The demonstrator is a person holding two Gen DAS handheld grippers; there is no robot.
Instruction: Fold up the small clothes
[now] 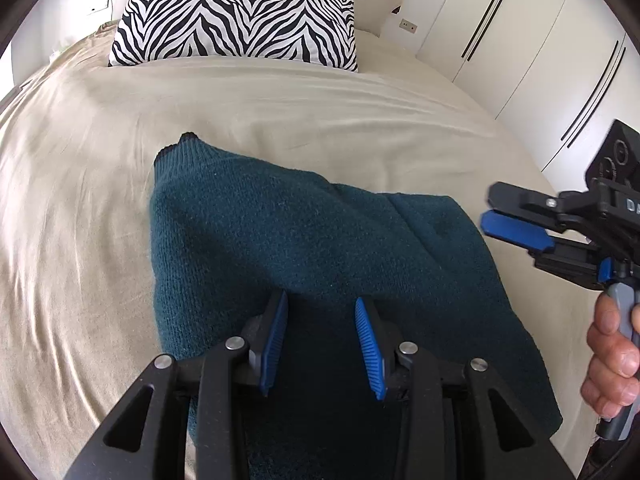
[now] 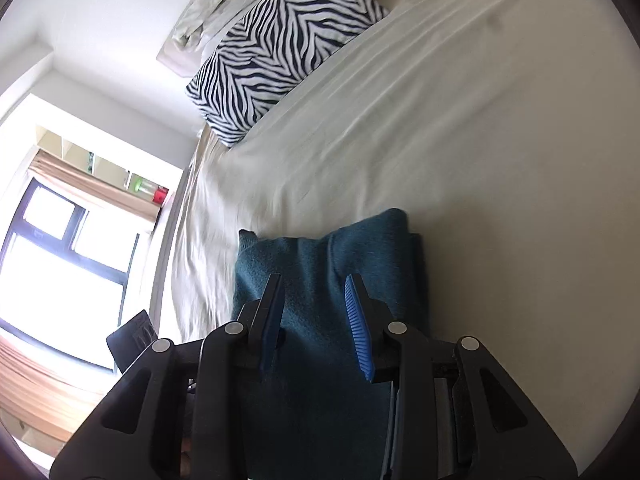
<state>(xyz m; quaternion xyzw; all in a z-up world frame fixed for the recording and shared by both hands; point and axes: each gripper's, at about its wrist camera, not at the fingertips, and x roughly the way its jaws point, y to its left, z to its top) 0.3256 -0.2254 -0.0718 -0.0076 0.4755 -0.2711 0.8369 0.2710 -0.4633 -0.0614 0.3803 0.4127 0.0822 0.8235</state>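
a dark teal knitted sweater (image 1: 304, 248) is seen folded on the beige bed sheet (image 1: 80, 208), filling the centre and lower middle of the left wrist frame, its ribbed cuff or hem pointing toward the upper left. it is judged soft, thick and limp, light enough to lift by one edge, with a grippy knit unlikely to slip but likely to sag and unfold if only a single layer is pinched; hold is best taken at a folded edge or corner where all layers can be caught together. the left gripper (image 1: 322, 312) is seen at the lower centre, jaws parted with nothing pressed between the blue pads, poised over the near part of the sweater. at the right edge of the same frame the right gripper (image 1: 510, 216) is held by a hand (image 1: 612, 360), jaws slightly parted and empty, just off the sweater's right side. in the right wrist frame its jaws are seen apart above the knit, nothing clamped. a zebra-striped pillow (image 1: 236, 20) lies at the upper centre, well apart, with white wardrobe doors (image 1: 520, 40) at the upper right; nothing is judged to stand in the way.
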